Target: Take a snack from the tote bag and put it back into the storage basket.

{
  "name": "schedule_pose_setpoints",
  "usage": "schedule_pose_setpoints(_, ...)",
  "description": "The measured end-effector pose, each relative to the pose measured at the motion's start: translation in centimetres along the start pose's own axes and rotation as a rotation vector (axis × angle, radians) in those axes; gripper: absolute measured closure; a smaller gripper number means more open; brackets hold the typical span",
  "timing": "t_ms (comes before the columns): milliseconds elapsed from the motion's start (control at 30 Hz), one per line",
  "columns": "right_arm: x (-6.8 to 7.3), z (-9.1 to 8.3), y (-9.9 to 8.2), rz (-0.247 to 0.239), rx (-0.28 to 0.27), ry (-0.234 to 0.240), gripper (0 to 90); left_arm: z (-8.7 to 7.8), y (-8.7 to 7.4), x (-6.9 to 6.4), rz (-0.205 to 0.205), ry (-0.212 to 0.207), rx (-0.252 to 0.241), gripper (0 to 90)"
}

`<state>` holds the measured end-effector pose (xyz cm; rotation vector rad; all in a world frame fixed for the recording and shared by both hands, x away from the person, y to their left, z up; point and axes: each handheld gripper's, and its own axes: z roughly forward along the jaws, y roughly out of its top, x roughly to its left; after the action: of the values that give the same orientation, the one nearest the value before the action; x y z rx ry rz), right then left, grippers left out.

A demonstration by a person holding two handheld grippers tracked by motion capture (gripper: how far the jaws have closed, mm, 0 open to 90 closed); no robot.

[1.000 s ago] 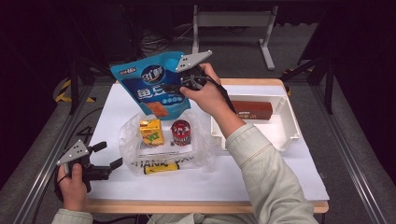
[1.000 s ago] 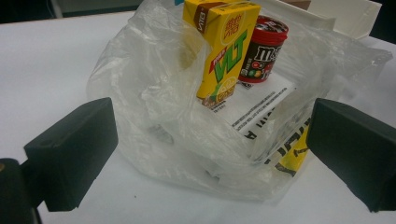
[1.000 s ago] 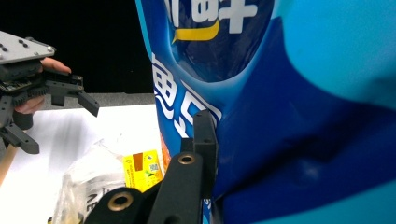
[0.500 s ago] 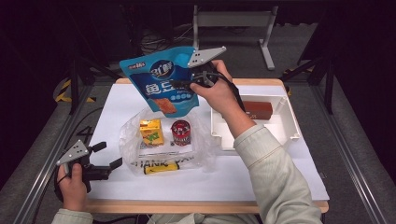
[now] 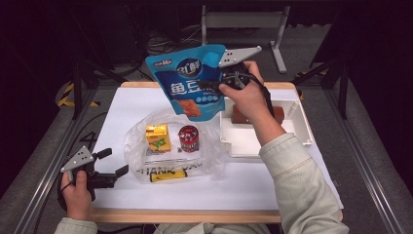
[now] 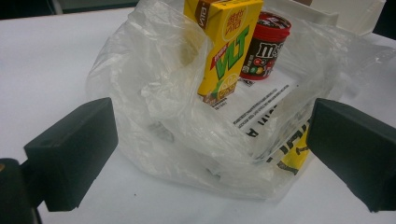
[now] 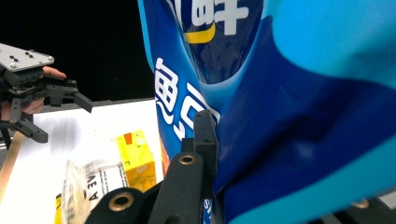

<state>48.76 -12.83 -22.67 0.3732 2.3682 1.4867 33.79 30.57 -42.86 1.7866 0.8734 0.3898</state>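
While the clear bag [image 5: 168,148] holds carton [image 5: 158,137] and can [image 5: 189,138], right tongs [image 5: 210,86] clamp the blue pouch [image 5: 190,83]; left tongs [image 5: 114,164] gape.

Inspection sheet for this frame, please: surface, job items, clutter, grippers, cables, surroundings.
Surface: white table with a wooden edge.
Job's things: blue snack pouch held in the air above the clear plastic bag; the bag lies on the table with a yellow juice carton and a red-lidded candy tub upright in it.
Clutter: white tray right of the bag, holding a brown box.
Grippers: right gripper shut on the pouch; left gripper open, apart from the bag, at the table's near left.
Cables: one runs from the right gripper along the forearm; more lie on the floor behind the table.
Surroundings: dark floor, metal frame legs.
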Motion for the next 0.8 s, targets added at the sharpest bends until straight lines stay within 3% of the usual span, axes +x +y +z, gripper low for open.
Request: schedule_pose_setpoints(800, -1.6, -5.8, -2.1, 0.035, 0.008, -0.096, 86.9, 0.1, 0.0, -0.1, 0.004, 0.003, 0.004, 2.8)
